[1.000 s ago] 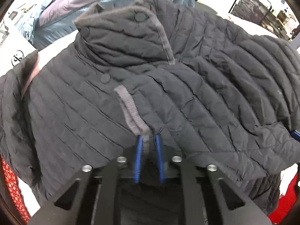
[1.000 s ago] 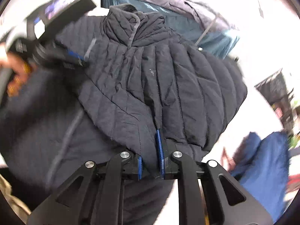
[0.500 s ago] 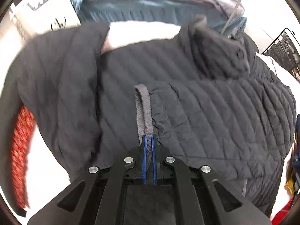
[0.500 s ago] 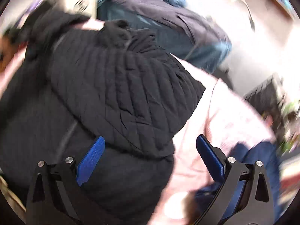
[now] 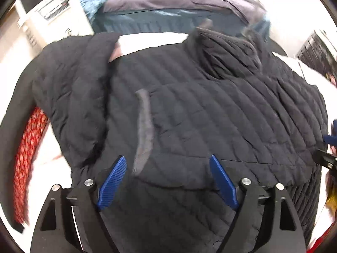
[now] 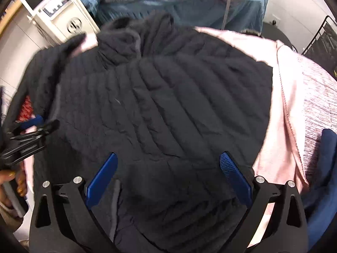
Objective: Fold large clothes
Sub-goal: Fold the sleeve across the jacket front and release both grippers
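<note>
Black quilted jacket (image 5: 200,113) lay spread on a pale pink cloth (image 6: 282,109), its collar (image 5: 223,52) at the far side and a grey-edged flap (image 5: 144,130) folded across its front. Above its near edge hung the left claw (image 5: 168,181), whose blue pads had just been opening; they stood wide apart with the grey edge lying loose between them, pressed by neither. The right claw (image 6: 168,179) also stood wide apart over the jacket's hem, gripping nothing. A red patterned fabric (image 5: 27,160) showed at the jacket's left side, and a heap of blue and grey clothes (image 6: 181,2) lay beyond the collar.
</note>
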A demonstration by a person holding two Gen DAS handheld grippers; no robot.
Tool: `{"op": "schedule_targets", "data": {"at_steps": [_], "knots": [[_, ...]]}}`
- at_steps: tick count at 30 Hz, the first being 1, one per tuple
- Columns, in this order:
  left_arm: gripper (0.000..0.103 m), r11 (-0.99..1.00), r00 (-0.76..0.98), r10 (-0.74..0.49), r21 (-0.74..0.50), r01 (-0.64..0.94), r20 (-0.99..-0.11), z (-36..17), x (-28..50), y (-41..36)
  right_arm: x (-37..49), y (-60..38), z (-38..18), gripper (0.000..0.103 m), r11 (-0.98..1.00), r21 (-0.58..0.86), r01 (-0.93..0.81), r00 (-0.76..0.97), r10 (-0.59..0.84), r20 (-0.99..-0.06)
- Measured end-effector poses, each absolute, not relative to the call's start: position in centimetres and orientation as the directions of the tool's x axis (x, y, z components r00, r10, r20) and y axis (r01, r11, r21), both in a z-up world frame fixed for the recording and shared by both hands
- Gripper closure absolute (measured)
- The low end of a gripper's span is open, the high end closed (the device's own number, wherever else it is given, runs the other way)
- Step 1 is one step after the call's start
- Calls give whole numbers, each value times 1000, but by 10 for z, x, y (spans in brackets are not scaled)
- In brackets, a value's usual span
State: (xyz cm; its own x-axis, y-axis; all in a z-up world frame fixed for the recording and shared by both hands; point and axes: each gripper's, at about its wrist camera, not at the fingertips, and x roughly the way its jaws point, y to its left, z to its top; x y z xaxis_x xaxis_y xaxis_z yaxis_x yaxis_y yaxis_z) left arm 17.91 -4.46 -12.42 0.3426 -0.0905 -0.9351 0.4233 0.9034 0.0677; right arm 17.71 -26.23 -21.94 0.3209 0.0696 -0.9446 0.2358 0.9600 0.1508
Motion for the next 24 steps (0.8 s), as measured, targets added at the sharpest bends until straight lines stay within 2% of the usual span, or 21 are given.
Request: {"op": "schedule_targets", "data": {"at_steps": [5,9,12,19,24], "knots": [[22,892,258,-49,74,446,-965,-159,194,-67,200,-252,-257,6,975,36,219,206,-10,-978],[5,913,213,-25,64,403,-977,-183,201,-55,209,-247,-289,5,980,-9,201,133,-36,-990],[5,925,158,-69,-4,379,-985,-195,212,-46,212,-243,-297,5,981,-23,194,126,-48,-991],[5,922,173,-31,39,386,-984,-201,223,-40,221,-230,-304,4,973,-80,218,95,-103,-990],[5,923,183,-29,44,383,-983,-197,216,-43,216,-225,-304,4,972,-68,227,119,-97,-988]]}}
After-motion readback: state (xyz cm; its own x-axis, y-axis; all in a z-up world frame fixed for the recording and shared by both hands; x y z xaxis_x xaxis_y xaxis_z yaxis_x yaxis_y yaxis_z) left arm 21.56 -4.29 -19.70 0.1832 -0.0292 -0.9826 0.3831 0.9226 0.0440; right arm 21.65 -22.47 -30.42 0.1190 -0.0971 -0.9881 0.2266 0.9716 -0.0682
